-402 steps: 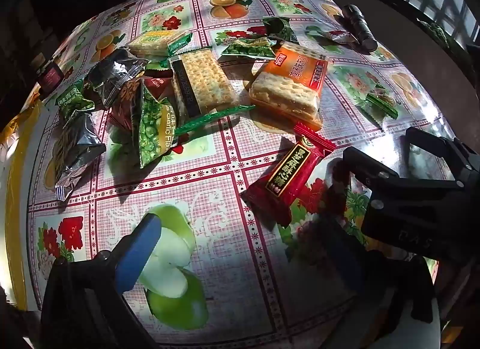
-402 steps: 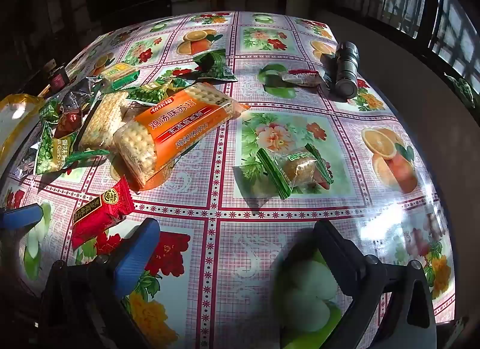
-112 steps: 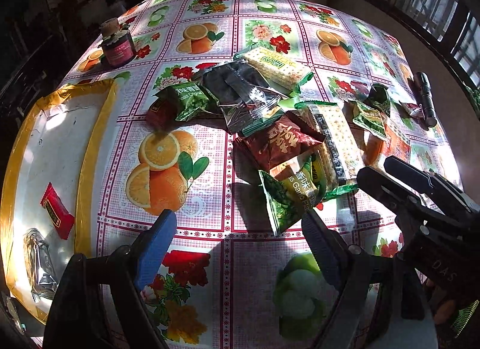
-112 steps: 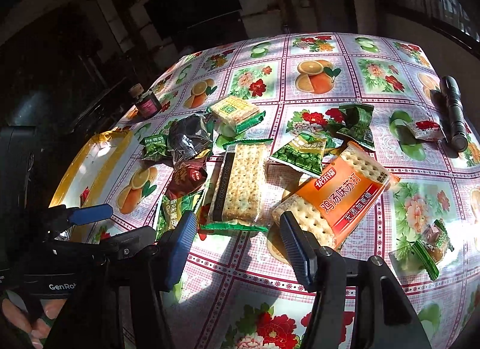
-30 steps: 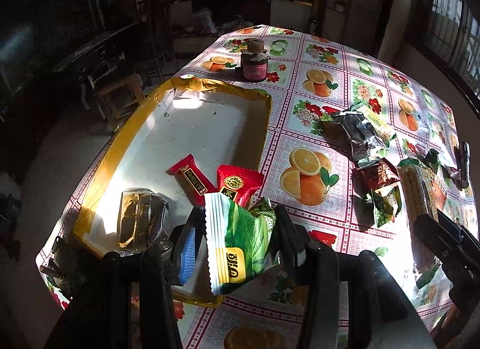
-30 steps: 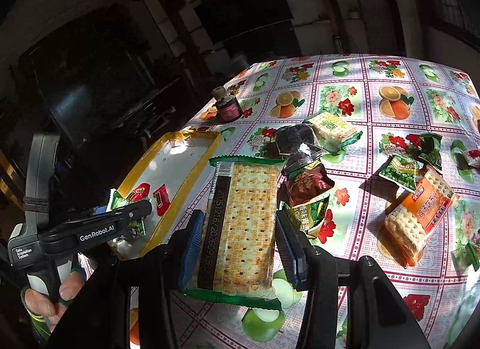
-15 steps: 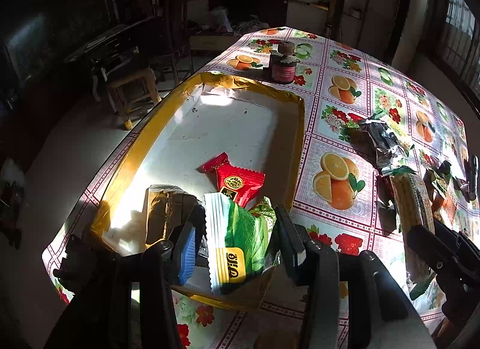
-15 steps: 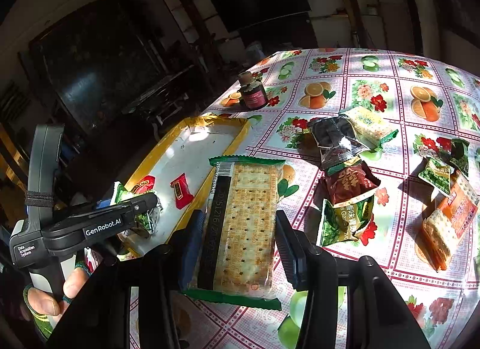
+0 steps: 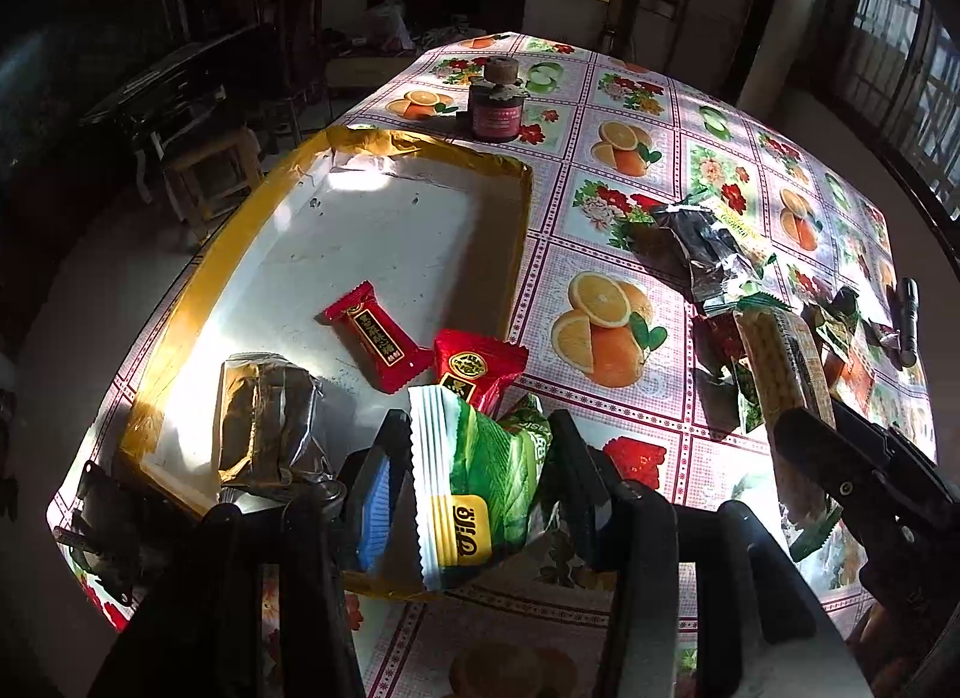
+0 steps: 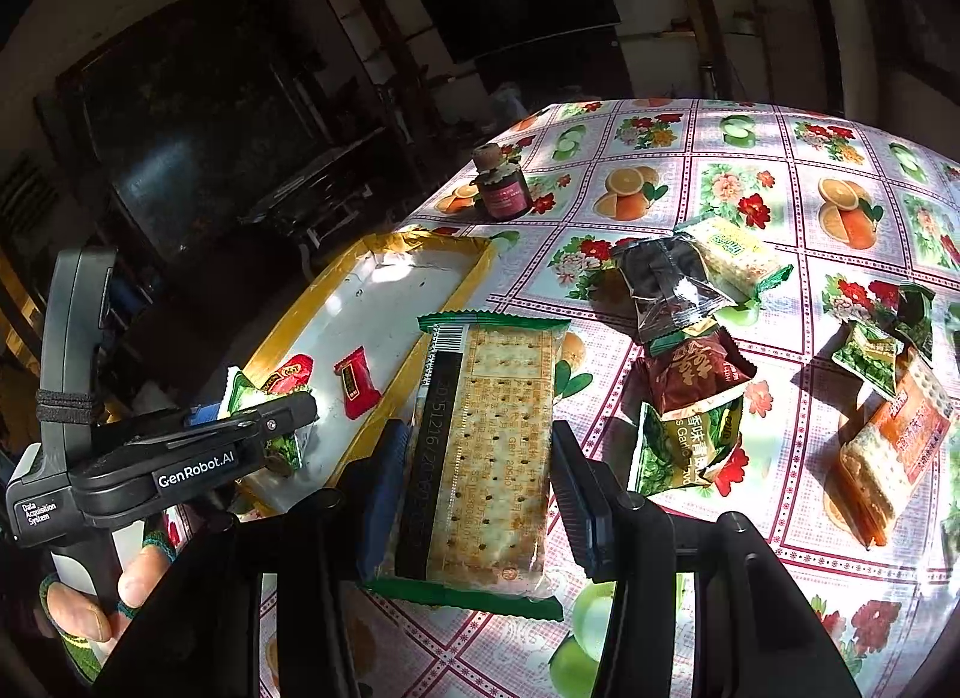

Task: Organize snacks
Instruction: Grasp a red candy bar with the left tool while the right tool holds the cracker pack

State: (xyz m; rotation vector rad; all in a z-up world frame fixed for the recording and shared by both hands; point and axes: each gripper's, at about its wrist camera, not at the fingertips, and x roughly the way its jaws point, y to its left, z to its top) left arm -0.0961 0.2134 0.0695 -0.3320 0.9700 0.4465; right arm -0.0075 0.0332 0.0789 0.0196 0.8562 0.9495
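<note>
Sunlight falls across a desk (image 9: 606,206) covered in fruit-print oilcloth. Above the near corner of the yellow-rimmed tray (image 9: 252,230), the left gripper (image 9: 474,482) has its jaws clamped on a green snack packet (image 9: 480,488). The right gripper (image 10: 474,494) grips a cracker pack (image 10: 480,446) over the desk just beside the tray.
</note>
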